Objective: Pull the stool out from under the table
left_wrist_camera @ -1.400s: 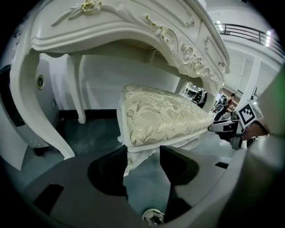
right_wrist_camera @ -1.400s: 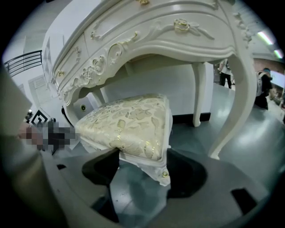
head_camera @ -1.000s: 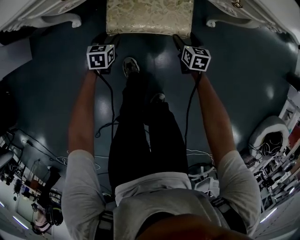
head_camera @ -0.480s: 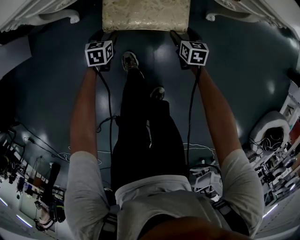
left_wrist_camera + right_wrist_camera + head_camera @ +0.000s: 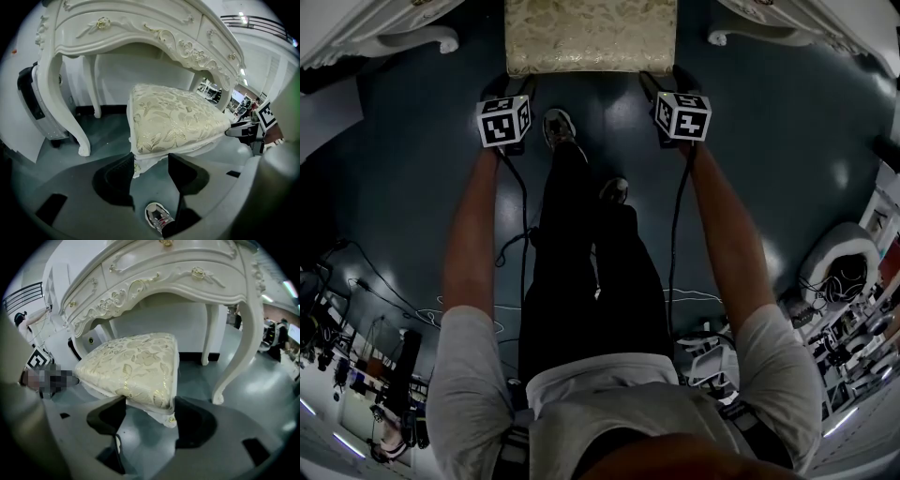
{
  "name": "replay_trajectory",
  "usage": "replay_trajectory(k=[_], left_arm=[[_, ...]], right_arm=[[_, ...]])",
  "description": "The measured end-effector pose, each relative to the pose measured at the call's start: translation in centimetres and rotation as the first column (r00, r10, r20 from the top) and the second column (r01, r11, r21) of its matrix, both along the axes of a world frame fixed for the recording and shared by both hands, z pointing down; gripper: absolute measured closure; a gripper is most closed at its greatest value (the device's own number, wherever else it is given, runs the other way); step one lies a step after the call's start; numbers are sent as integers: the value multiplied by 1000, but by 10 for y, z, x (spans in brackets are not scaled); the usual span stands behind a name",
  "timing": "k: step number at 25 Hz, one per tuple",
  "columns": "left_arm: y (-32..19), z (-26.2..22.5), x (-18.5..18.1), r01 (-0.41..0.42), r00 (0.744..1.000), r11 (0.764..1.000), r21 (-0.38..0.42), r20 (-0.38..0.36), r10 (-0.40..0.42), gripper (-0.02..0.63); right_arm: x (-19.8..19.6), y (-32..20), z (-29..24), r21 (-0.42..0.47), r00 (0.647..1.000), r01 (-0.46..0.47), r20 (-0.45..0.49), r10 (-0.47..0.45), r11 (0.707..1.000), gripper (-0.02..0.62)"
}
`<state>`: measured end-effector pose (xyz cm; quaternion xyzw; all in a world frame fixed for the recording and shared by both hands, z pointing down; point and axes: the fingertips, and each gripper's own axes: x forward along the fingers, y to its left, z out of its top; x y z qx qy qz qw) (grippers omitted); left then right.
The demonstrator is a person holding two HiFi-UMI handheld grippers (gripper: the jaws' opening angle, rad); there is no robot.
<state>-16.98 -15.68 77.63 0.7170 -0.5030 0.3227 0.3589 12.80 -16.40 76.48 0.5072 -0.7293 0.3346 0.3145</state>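
Note:
The stool (image 5: 591, 33) has a cream seat with gold leaf patterning and stands half under the white carved table (image 5: 375, 23). My left gripper (image 5: 517, 84) is at its front left corner and my right gripper (image 5: 656, 82) at its front right corner. In the left gripper view the stool (image 5: 173, 117) corner sits between the jaws of the left gripper (image 5: 150, 164), which hold it. In the right gripper view the stool (image 5: 136, 366) corner is likewise clamped in the right gripper (image 5: 150, 408).
Curved table legs (image 5: 70, 117) (image 5: 239, 357) stand on either side of the stool. The person's shoes (image 5: 561, 129) are on the dark floor between the grippers. Cables (image 5: 511, 248) trail behind. A grey case (image 5: 37, 103) stands left of the table; clutter (image 5: 839, 281) lies at the right.
The stool's front edge and both grippers have come a little toward the person together. Both grips look unchanged.

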Motion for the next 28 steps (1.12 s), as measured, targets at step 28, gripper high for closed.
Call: replay_trajectory(k=[28], left_arm=[[57,0,-8,13,1000,999,-39,17,-12,383]], right_arm=[[-7,50,-1,-8,999,32,18,-31,999,259]])
